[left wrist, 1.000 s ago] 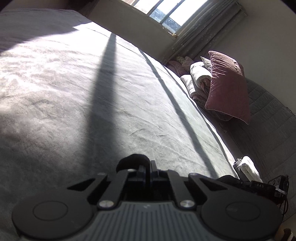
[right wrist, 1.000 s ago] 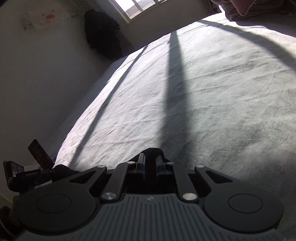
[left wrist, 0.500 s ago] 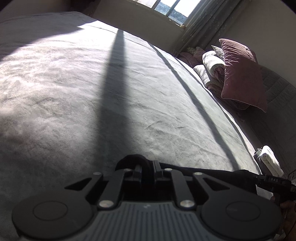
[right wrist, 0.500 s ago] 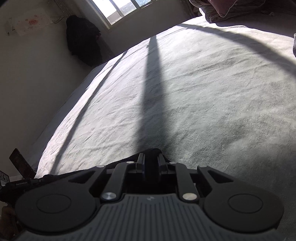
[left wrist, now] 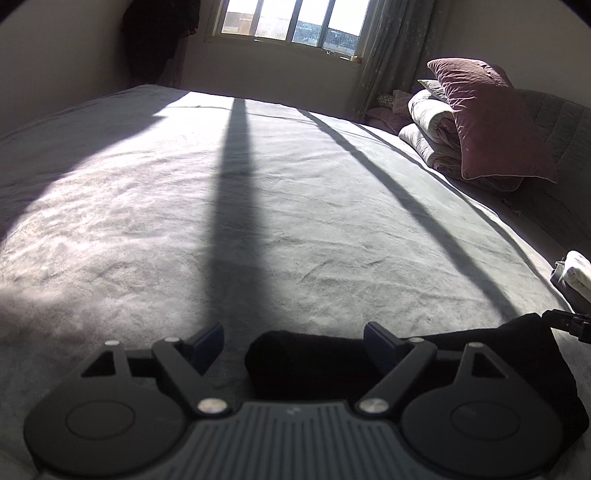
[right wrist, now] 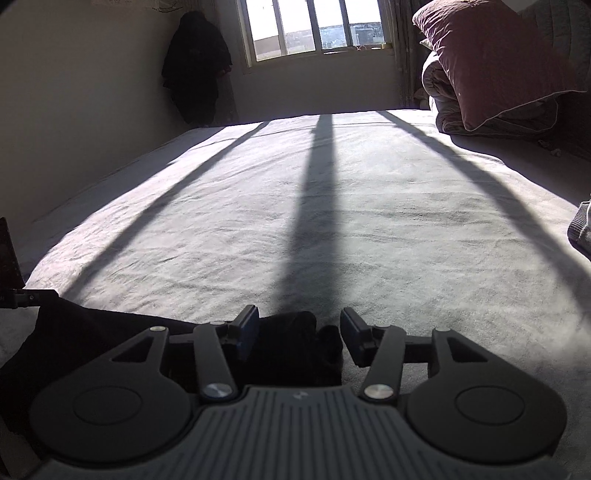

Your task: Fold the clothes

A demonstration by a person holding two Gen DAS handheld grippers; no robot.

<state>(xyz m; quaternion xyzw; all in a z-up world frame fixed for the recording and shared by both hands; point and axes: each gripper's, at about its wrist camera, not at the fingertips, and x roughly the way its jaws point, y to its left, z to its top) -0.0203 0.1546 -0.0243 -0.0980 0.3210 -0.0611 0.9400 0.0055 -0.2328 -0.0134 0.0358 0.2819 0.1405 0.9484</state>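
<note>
A black garment (left wrist: pixel 509 350) lies along the near edge of the grey bed (left wrist: pixel 295 184), stretched between my two grippers. Its left end is a bunched lump resting between the fingers of my left gripper (left wrist: pixel 293 338). Those jaws are opening wide and the pads stand off the cloth. In the right wrist view the garment (right wrist: pixel 92 339) runs off to the left, its bunched right end between the fingers of my right gripper (right wrist: pixel 300 326). These jaws are opening too, and the right pad is clear of the cloth.
A maroon pillow (left wrist: pixel 491 122) leans on a rolled pale duvet (left wrist: pixel 428 122) at the bed's right. A window (left wrist: pixel 288 22) is at the far wall, a dark coat (right wrist: pixel 195 74) hangs in the corner. A white folded item (left wrist: pixel 576 269) lies at the right edge.
Both grippers were shut on the black garment's ends and now stand apart, with the cloth lying loose on the bed. Both views have rolled level and now face the window.
</note>
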